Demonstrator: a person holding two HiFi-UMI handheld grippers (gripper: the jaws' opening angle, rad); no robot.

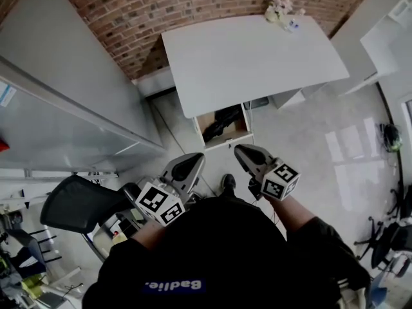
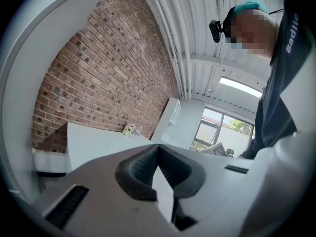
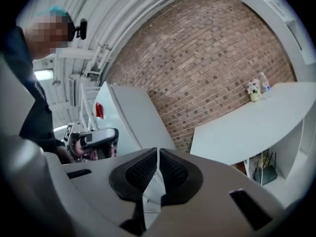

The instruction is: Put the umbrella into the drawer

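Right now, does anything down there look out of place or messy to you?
Only one thing: the drawer under the near edge of the white desk stands pulled open, with a dark bundle, apparently the umbrella, lying slantwise inside. Nothing looks spilled or broken.

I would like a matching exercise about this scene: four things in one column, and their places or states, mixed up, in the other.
Things:
1 umbrella
2 flowers
3 chair
4 right gripper

Places or states:
a jaws shut, empty
b in the open drawer
c on the table's far corner
d left of the left gripper

Pairs: 1-b, 2-c, 3-d, 4-a
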